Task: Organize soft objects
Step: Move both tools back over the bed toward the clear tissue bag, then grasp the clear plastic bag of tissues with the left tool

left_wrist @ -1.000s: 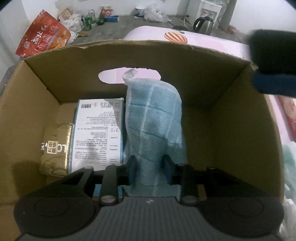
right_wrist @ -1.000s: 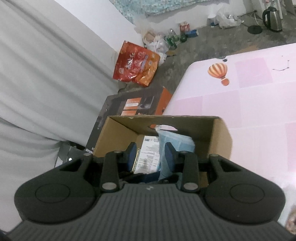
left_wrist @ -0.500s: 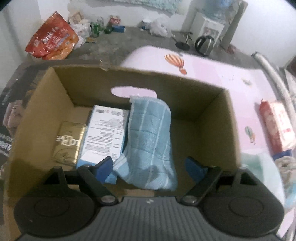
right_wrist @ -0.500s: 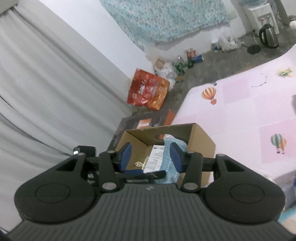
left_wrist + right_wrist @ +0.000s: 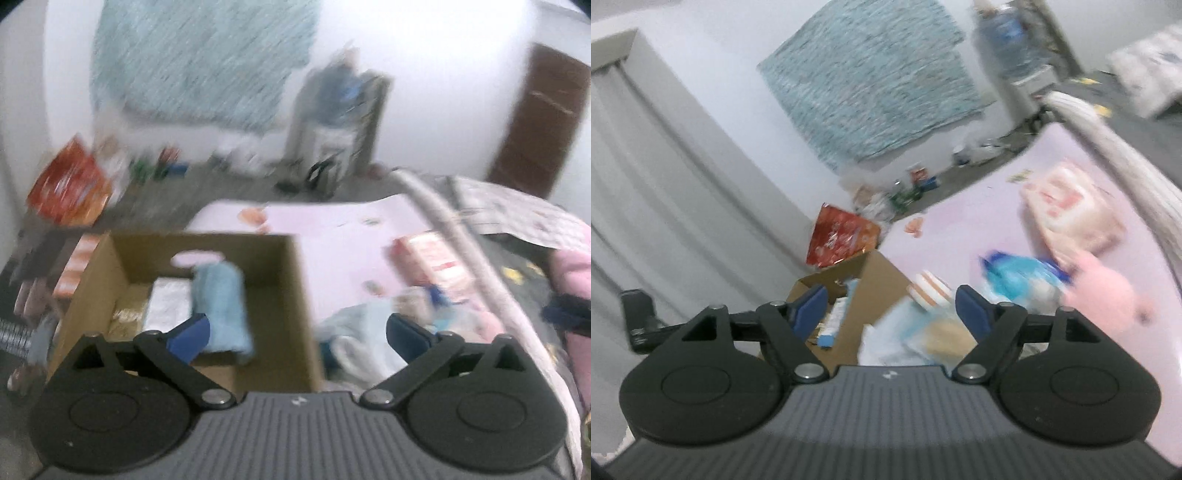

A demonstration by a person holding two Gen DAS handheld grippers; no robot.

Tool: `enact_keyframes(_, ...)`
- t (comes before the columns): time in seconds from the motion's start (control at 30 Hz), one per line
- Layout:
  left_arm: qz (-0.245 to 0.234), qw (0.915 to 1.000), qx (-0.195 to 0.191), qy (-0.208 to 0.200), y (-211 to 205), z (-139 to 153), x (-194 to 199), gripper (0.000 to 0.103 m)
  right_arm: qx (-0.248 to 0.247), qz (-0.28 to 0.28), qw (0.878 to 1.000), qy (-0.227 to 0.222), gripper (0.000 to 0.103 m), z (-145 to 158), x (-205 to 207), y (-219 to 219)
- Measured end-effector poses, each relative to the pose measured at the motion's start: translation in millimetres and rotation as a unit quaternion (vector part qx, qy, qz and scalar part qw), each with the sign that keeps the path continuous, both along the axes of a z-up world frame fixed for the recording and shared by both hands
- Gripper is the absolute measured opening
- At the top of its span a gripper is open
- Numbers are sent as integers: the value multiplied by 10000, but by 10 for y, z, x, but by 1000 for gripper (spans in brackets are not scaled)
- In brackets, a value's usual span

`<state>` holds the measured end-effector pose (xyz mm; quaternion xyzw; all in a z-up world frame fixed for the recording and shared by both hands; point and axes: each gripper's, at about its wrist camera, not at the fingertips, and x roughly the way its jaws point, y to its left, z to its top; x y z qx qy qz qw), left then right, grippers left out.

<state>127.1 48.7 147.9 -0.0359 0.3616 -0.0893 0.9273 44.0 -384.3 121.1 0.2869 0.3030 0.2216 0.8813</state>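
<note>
Left wrist view shows one blue towel [image 5: 221,306] lying in one cardboard box [image 5: 291,295], left tool [image 5: 297,332] spread apart, empty. Only the right wrist view shows one pink plush toy [image 5: 1104,295] on the pink bed [image 5: 979,225]; right tool [image 5: 891,308] also gapes empty.

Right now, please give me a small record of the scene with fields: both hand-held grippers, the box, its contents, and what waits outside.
left hand-held gripper: open, empty, above the box's near edge
right hand-held gripper: open, empty
cardboard box: open top, on the pink mat
in box: blue cloth, leaning on the far wall; white packet to its left
outside box: pink plush toy, pink tissue pack, blue bag
image quality: blurred
</note>
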Motion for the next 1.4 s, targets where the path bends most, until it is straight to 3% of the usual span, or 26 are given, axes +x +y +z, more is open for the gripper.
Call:
enact_keyframes(0.1,-424,9987,65,-277,-311,0,-274,102,222,-268,9993,149,77,-282,-344,-240)
enact_keyframes(0.23,-1066,9936,140,-360,-732,-105,-462,102,670,-517,9958,345,77,-679,-691,-428)
enact_keyframes(0.4,-1370,9900,-206,-260,-1101,-341,-491,102,1082,-654,9912,388,77,-1046,-802,-402)
enact_keyframes(0.5,-1442,9884,-403,-234,-1283,-502,-453,102,1019,-580,9926,323,77,-1126,-688,-341)
enact_keyframes(0.67,-1510,9867,-297,-527,-1579,-770,-418,101,681,-318,9971,91,71,-1092,-337,-206)
enact_keyframes(0.77,-1616,9853,-263,-484,-1715,-884,-365,97,453,-112,9989,9,64,-1121,-59,-120)
enact_keyframes(0.83,-1628,9858,-224,-359,-1781,-958,-298,91,317,27,9995,-30,60,-1118,114,-69)
enact_keyframes(0.9,-1593,9870,-158,-165,-1823,-1024,-187,76,233,130,9996,-74,59,-1127,254,-27)
enact_keyframes(1.0,-1503,9885,-96,108,-1849,-1138,-17,68,121,200,9997,-50,59,-1171,487,18)
enact_keyframes(1.2,-1247,9912,58,436,-1875,-1332,234,67,-104,288,9995,-34,60,-1268,797,84)
enact_keyframes(1.4,-1202,9921,106,337,-1902,-1363,333,67,-87,277,9996,-73,60,-1307,855,46)
